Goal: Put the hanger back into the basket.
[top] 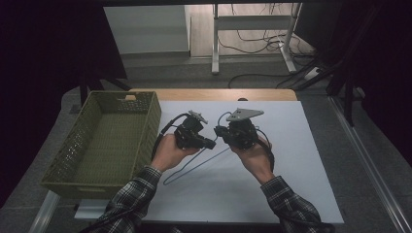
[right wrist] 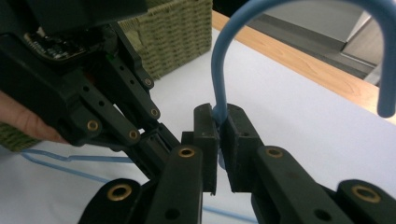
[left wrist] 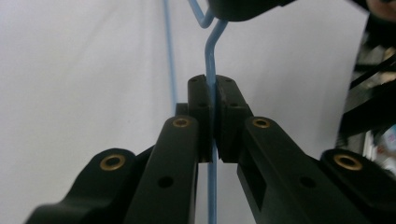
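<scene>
A light blue wire hanger (top: pixel 194 166) lies tilted over the white sheet, its body trailing toward the near left. My left gripper (top: pixel 212 143) is shut on the hanger's wire (left wrist: pixel 211 60) just below the neck bend. My right gripper (top: pixel 217 131) is shut on the base of the curved hook (right wrist: pixel 224 60), which arches up and over to the right in the right gripper view. The two grippers meet tip to tip at the middle of the table. The left gripper's body (right wrist: pixel 79 84) looms close at the left of the right gripper view.
A green woven basket (top: pixel 73 150) stands at the table's left, nothing showing inside. The white sheet (top: pixel 286 160) covers most of the table, with a wooden edge (top: pixel 214 94) at the back. Beyond are a desk frame and floor cables.
</scene>
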The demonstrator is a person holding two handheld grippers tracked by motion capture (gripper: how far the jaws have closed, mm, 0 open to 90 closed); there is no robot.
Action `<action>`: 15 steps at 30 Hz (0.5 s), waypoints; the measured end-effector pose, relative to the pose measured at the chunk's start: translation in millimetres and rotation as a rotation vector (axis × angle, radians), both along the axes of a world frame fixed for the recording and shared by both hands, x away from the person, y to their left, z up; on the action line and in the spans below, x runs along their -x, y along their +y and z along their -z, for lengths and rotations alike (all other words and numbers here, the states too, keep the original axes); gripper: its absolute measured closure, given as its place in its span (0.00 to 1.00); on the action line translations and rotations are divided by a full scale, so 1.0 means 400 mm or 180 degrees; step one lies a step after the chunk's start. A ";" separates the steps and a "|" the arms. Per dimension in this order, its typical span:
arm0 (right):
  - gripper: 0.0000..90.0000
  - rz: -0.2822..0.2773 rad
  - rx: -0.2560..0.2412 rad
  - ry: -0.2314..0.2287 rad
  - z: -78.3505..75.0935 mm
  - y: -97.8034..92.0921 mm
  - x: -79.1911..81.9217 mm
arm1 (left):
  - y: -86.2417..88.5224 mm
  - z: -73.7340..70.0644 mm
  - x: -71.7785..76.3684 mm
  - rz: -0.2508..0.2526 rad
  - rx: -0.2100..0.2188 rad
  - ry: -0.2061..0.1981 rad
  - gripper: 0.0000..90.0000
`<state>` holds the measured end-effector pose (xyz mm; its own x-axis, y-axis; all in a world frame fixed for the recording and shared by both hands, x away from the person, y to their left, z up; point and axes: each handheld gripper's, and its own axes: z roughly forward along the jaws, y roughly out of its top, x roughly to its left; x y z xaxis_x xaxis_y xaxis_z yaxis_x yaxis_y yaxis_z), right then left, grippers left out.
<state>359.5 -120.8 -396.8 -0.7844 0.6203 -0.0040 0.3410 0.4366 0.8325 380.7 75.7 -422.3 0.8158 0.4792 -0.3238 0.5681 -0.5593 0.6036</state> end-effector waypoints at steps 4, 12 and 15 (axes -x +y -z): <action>0.84 -0.0006 -0.0132 -0.0015 -0.020 -0.018 0.012 | 0.020 -0.019 0.009 -0.0013 0.0038 -0.0002 0.97; 0.65 -0.0018 -0.0137 0.0046 -0.040 -0.063 0.050 | 0.075 -0.048 0.021 -0.0207 0.0167 0.0016 0.97; 0.55 -0.0044 -0.0126 0.0090 -0.035 -0.083 0.062 | 0.095 -0.058 0.026 -0.0259 0.0192 0.0019 0.97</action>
